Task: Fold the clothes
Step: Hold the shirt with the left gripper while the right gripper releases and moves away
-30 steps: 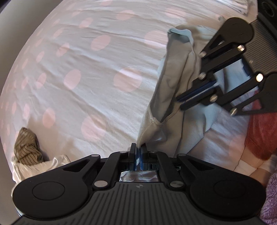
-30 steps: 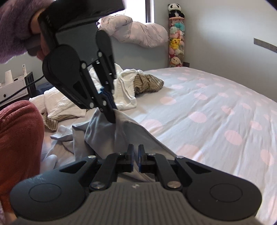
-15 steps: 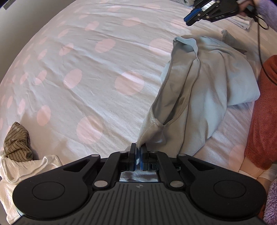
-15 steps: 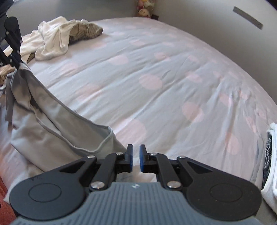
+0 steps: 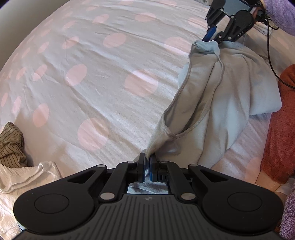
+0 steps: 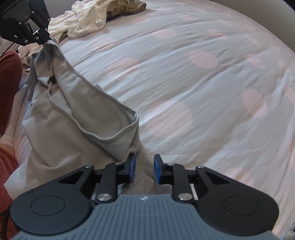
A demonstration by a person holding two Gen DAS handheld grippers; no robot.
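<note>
My left gripper [image 5: 147,166] is squeezed tight on one corner of the grey garment [image 5: 217,96], and a bit of the cloth sticks out between its blue pads. From there the garment runs away from me in a long bunched strip and spreads out on the bed cover [image 5: 92,73], which is pale with big pink dots. My right gripper [image 6: 144,169] sits at the other end of the garment, and its jaws are opening right now. Some grey cloth lies low in the gap between the blue pads, but the pads do not press on it. In the right wrist view the garment's trimmed edge makes a loop just beside my left pad. Near the far edge of the bed there is a heap of white cloth [image 6: 86,20] with a striped brown piece [image 6: 125,7] lying on it. Beside the garment I can see a rust-red fuzzy cloth [image 5: 280,120] and a fuzzy purple sleeve [image 5: 282,13].
</note>
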